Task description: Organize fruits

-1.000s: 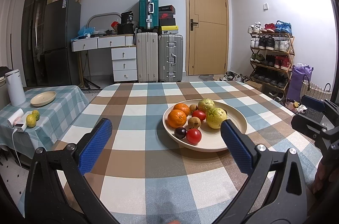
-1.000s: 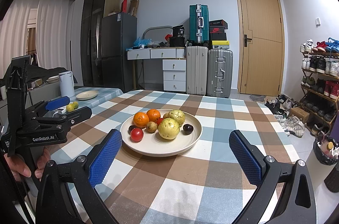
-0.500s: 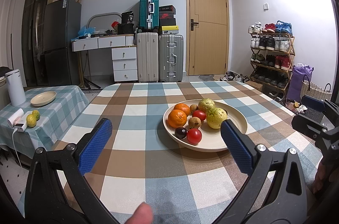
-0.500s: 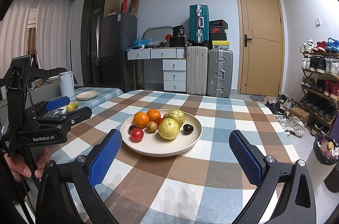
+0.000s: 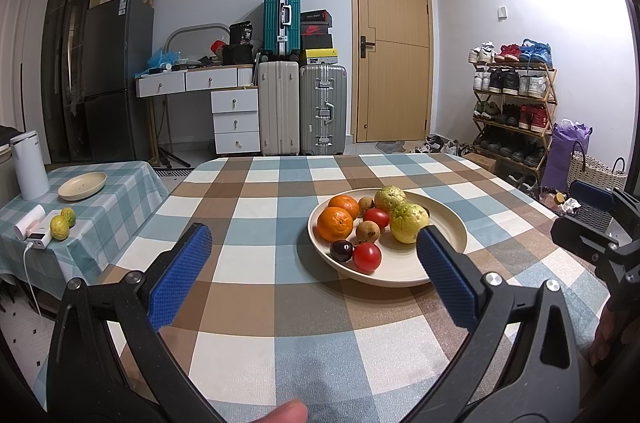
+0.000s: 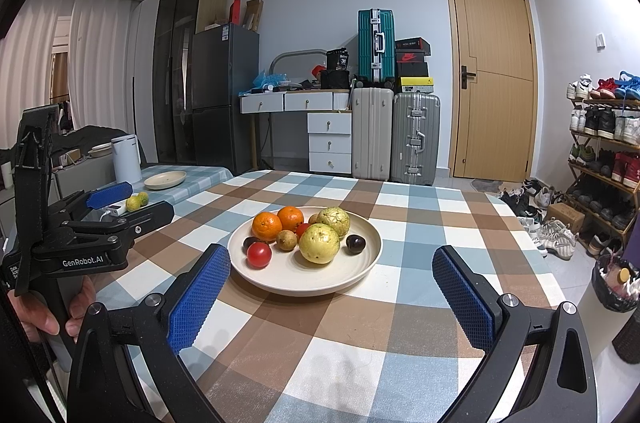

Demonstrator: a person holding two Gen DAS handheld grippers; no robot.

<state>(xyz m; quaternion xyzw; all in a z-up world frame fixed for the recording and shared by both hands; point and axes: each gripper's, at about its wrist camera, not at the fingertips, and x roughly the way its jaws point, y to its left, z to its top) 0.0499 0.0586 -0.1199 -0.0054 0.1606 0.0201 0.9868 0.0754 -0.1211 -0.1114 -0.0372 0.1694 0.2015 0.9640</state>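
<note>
A cream plate (image 5: 444, 223) (image 6: 360, 263) on the checked table holds two oranges (image 5: 335, 223) (image 6: 267, 226), two yellow-green guavas (image 5: 408, 222) (image 6: 319, 243), two red tomatoes (image 5: 366, 256) (image 6: 259, 254), brown fruits (image 5: 367, 231) (image 6: 286, 240) and dark plums (image 5: 341, 250) (image 6: 355, 244). My left gripper (image 5: 314, 255) is open, hovering short of the plate with nothing between its blue pads. My right gripper (image 6: 332, 279) is open too, on the near side of the plate. Each gripper shows at the edge of the other's view.
A side table at left carries an empty cream plate (image 5: 82, 185), two green-yellow citrus fruits (image 5: 60, 226), a white kettle (image 5: 29, 165) and a charger. Suitcases, drawers, a fridge, a door and a shoe rack (image 5: 512, 111) line the far walls. A fingertip (image 5: 280, 413) pokes in below.
Both grippers and the fruit stay put. A fingertip has come up at the bottom edge of the left wrist view.
</note>
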